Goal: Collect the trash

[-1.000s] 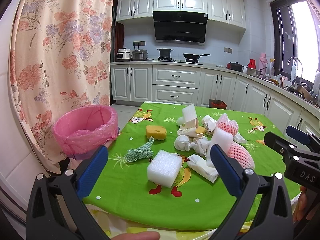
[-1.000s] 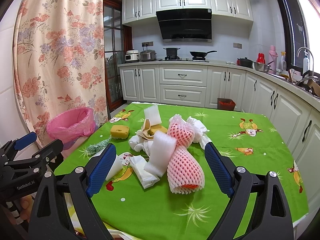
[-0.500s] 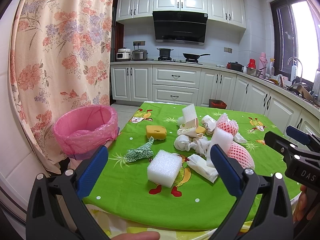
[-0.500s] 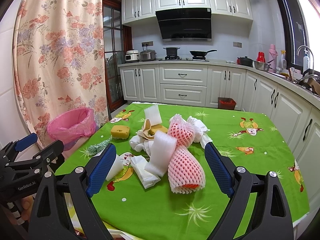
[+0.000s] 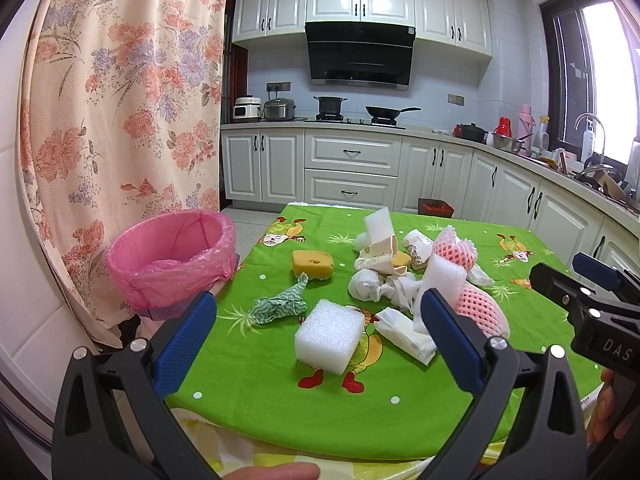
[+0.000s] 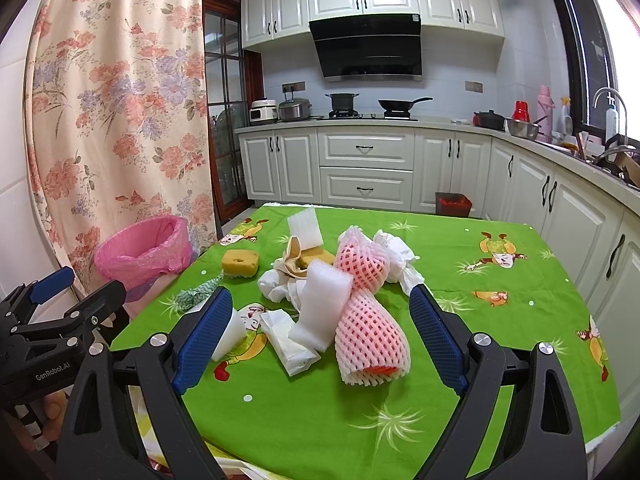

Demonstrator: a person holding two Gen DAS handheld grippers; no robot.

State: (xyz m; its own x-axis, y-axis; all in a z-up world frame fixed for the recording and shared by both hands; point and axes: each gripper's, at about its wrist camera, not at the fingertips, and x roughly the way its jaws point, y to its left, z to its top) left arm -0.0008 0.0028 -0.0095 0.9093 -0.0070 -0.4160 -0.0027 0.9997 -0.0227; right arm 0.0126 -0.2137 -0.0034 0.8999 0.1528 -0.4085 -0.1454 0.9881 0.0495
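Both grippers hover wide open and empty at the near edge of a green-clothed table (image 5: 280,412). Left gripper (image 5: 316,340) frames a white foam block (image 5: 329,335) between its blue pads, while the right gripper (image 6: 320,340) brackets a pink foam net sleeve (image 6: 370,338), a likely sign that each is lined up on its first pick.

Trash sits heaped mid-table: crumpled white paper (image 5: 380,286), a folded tissue packet (image 5: 406,334), a strip of white foam sheet (image 6: 322,300), a yellow sponge (image 5: 313,265) and a green-striped rag (image 5: 280,303). A pink-lined bin (image 5: 172,256) stands just off the table's left corner, apparently placed within the left gripper's easy reach.

Seen from the right wrist, the net sleeve lies with its long axis running from the pile toward the camera, its open end nearest, showing something orange inside. The foam block sits flat, one corner turned toward the left gripper. Nothing has yet been collected, judging by the bin's bare liner.
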